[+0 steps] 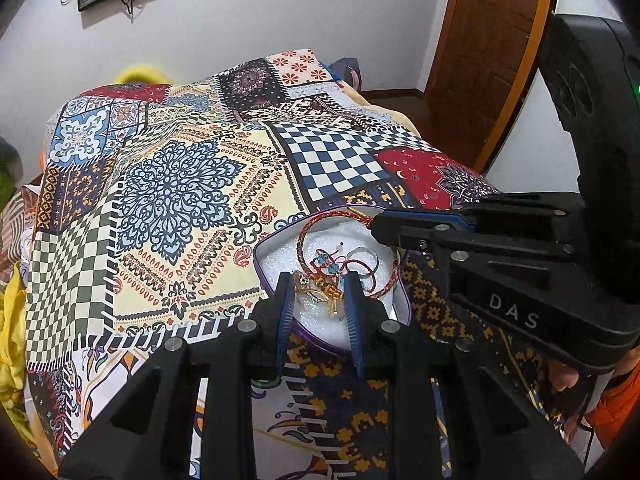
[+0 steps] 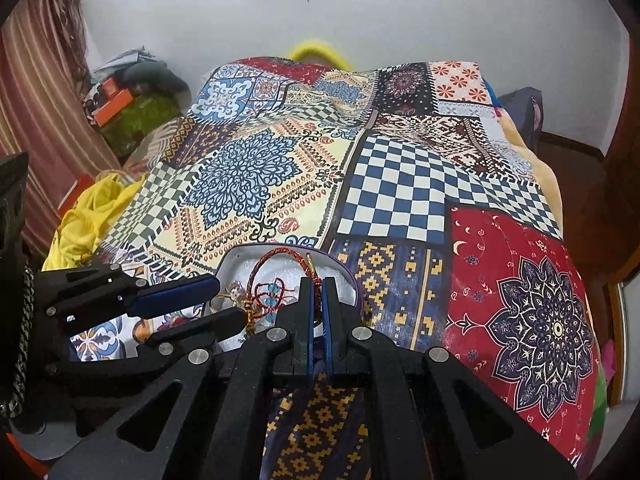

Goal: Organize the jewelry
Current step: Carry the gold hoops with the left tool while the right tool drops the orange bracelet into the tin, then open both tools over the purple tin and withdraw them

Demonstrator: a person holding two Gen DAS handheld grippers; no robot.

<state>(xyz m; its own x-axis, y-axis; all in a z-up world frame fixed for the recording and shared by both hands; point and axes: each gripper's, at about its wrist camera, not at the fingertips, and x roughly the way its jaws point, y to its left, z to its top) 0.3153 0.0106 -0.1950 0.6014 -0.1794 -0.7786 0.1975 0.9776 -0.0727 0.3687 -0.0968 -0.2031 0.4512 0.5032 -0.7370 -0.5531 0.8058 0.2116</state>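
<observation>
Jaws first: the left gripper (image 1: pixel 320 300) stands apart around gold pieces, while the right gripper (image 2: pixel 318 300) is pinched on the red cord (image 2: pixel 280 258). "DAS" reads on the right gripper's body (white letters). A patchwork quilt (image 1: pixel 180 184) spreads underneath; the tin (image 1: pixel 260 268) on it holds the jewelry (image 1: pixel 340 264).

Purple-rimmed box (image 1: pixel 260 264), white-lined — red braided bracelet (image 1: pixel 306 236), gold ring (image 1: pixel 320 292) inside
</observation>
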